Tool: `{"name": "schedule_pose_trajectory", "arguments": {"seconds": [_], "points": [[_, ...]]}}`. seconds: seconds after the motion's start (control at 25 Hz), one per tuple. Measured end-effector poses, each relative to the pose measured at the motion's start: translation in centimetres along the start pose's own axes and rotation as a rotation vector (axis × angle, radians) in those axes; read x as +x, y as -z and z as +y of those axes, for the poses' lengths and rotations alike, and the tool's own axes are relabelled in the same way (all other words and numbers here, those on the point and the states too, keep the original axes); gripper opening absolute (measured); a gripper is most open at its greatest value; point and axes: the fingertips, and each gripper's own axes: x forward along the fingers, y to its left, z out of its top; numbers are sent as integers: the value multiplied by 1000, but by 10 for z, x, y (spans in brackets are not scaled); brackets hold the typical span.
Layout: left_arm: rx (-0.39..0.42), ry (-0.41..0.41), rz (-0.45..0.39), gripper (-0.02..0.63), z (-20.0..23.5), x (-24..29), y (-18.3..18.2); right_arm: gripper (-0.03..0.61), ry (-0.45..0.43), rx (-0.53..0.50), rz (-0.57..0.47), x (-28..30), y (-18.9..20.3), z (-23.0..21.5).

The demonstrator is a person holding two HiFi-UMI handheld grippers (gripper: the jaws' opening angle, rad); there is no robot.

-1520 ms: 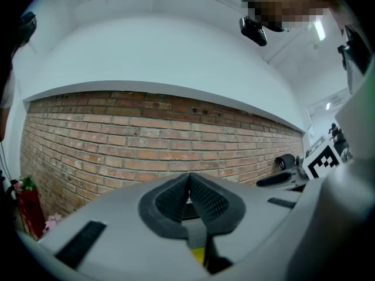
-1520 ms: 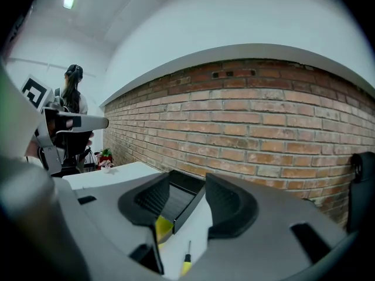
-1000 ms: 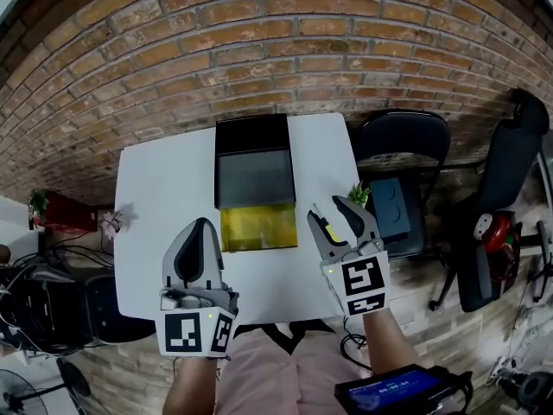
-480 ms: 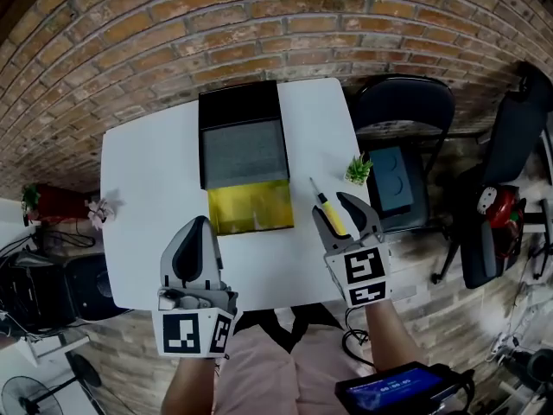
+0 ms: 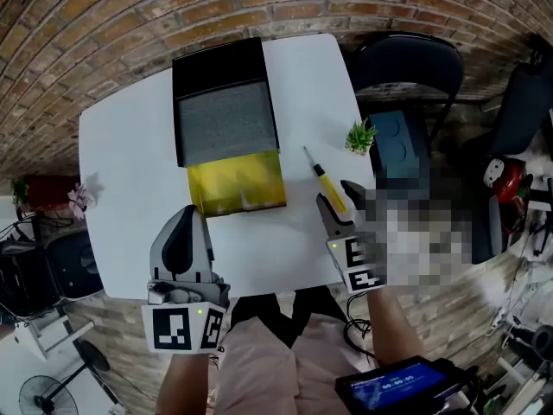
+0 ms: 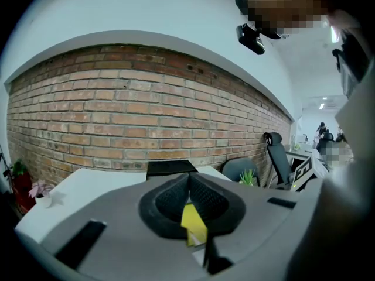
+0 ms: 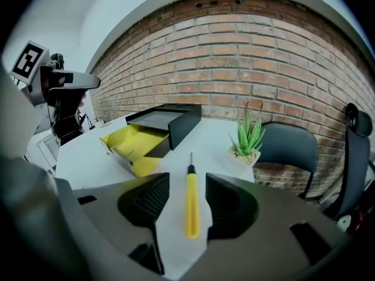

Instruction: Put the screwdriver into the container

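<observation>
Screwdriver lies flat on white table, just right of yellow container, handle between wide-open jaws of R gripper, not yet pinched; prob. light, stiff, smooth & apt to roll, so pinch mid-handle; L gripper near-left, jaws together.

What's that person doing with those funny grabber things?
A person holds a gripper in each hand over a white table. The right gripper is open, its jaws on either side of a yellow screwdriver lying on the table. The left gripper is shut and empty. The container sits open nearby.
</observation>
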Motion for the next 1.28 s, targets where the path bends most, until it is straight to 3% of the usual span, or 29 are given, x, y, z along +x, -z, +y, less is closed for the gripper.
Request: {"name": "schedule_pose_trajectory", "arguments": {"seconds": [0.36,0.76,1.28], "points": [[-10,10,52,12,-5,4,26,199,-6,24,87,12,45,-1],[-13,4,54,12,-3,3,29,201,-11,35,90,14,47,-2],[-6,-4,43,12,-2,-6,24,137,-1,54,96,13,48,-4]]}}
